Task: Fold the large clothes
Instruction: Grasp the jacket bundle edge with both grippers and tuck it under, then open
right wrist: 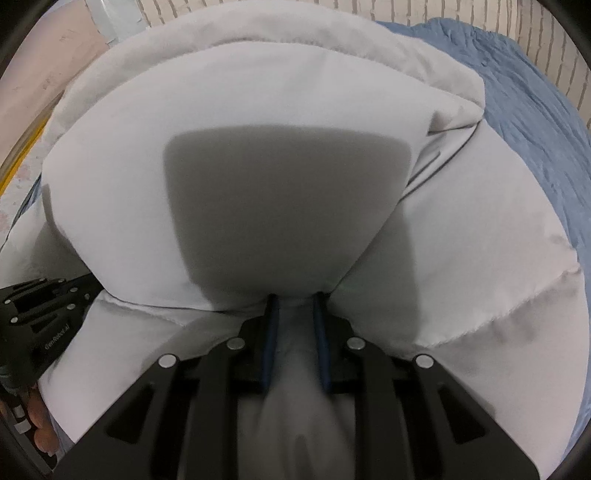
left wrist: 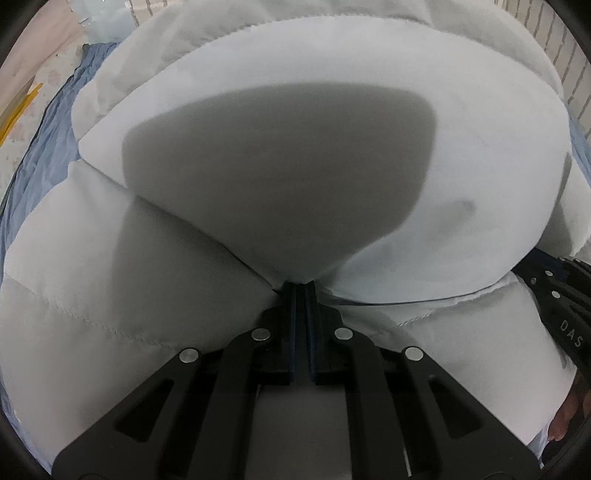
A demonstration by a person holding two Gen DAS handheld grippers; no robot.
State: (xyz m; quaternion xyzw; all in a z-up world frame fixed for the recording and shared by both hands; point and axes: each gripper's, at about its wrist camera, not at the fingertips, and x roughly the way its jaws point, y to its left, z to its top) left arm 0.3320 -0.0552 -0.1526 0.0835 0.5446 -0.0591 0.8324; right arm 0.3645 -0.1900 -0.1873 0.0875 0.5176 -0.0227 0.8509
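The left gripper [left wrist: 302, 286] has its jaws pressed together, the blue-edged pads all but meeting, and they nip a thin edge of the white padded jacket [left wrist: 280, 177] right at their tips, where the folded-over panel comes down to a point. From there the fabric swells up and away in a smooth, puffy fold that carries the dark shadow of the gripper across its middle; beneath that fold lies another quilted layer of the same jacket, its stitched seams running out to the left and lower right. The right gripper [right wrist: 297, 295] stands with its jaws a little apart and a thick bunch of the jacket [right wrist: 288, 192] wedged between the pads, pinched fast, with more cloth gathered down between the fingers toward the camera. Its shadow falls as a squarish patch on the folded panel ahead, and a fleecy lining edge shows along the far rim of the fold. Each gripper appears at the edge of the other's view: the right one at the lower right of the left wrist view, the left one at the lower left of the right wrist view, both close together along the same near edge of the garment. The jacket lies on a blue bedsheet [right wrist: 532, 96], which shows on both sides, and a pale brick-patterned wall [right wrist: 443, 14] stands beyond.
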